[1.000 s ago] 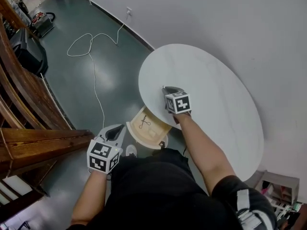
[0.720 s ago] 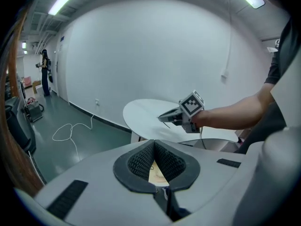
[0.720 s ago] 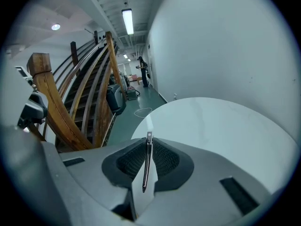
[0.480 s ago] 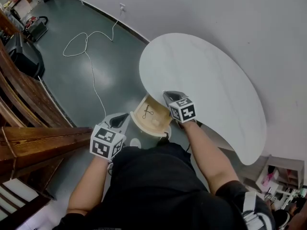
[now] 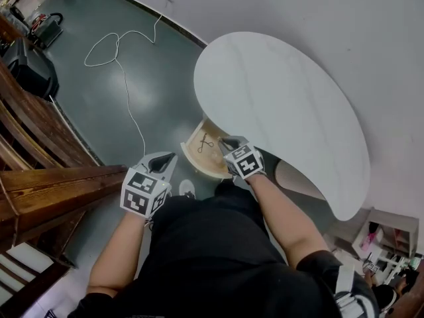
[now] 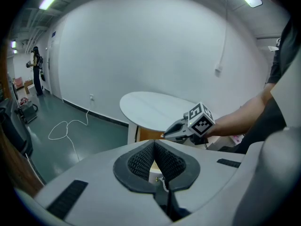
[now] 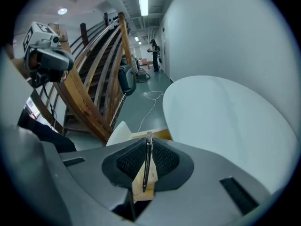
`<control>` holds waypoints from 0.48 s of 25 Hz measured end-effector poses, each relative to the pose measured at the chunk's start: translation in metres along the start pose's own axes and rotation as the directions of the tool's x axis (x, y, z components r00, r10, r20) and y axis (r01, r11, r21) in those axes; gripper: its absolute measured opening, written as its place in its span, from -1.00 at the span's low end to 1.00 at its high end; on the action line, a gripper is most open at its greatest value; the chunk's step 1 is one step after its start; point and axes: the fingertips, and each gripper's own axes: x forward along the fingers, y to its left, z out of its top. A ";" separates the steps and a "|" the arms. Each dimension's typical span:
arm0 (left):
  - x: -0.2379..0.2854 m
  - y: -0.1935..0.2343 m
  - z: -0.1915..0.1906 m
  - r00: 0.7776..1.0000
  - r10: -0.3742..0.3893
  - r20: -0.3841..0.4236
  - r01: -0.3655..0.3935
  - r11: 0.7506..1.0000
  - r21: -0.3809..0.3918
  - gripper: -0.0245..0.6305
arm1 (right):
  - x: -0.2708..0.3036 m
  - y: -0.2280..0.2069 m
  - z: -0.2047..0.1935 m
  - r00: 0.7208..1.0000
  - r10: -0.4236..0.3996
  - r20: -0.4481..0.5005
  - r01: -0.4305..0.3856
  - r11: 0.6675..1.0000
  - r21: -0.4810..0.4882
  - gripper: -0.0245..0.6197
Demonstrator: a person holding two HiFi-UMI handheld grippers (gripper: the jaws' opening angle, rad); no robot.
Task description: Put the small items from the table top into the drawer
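**While the right gripper hangs over the open drawer, its load is not yet down**

Though the tabletop (image 5: 285, 98) shows bare white, one piece is not yet stowed. The right gripper (image 5: 226, 142) is clenched on a thin dark item (image 7: 146, 166), seen edge-on with its long axis running along the jaws. The open wooden drawer (image 5: 190, 159) juts from under the tabletop's near edge and lies directly below that gripper, so the coming move looks like a short drop and a release. A small dark thing like scissors (image 5: 204, 143) lies inside. The left gripper (image 5: 169, 156) hangs off to the drawer's left, pads together on nothing, farther from the work. No brand or lettering can be read; the gripper cubes carry only black-and-white square markers.
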 end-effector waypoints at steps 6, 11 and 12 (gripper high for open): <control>0.003 0.005 -0.011 0.999 0.034 -0.023 -0.036 0.998 -0.053 -0.88 | 0.038 0.018 -0.029 0.987 0.061 -0.150 -0.093 0.972 -0.214 -0.80; 0.000 0.011 -0.027 0.995 0.084 -0.052 -0.089 0.989 -0.114 -0.88 | 0.074 0.016 -0.050 0.972 0.022 -0.232 -0.093 0.948 -0.303 -0.80; -0.001 0.010 -0.030 0.994 0.090 -0.057 -0.096 0.987 -0.126 -0.88 | 0.081 0.012 -0.054 0.971 -0.001 -0.238 -0.076 0.946 -0.316 -0.80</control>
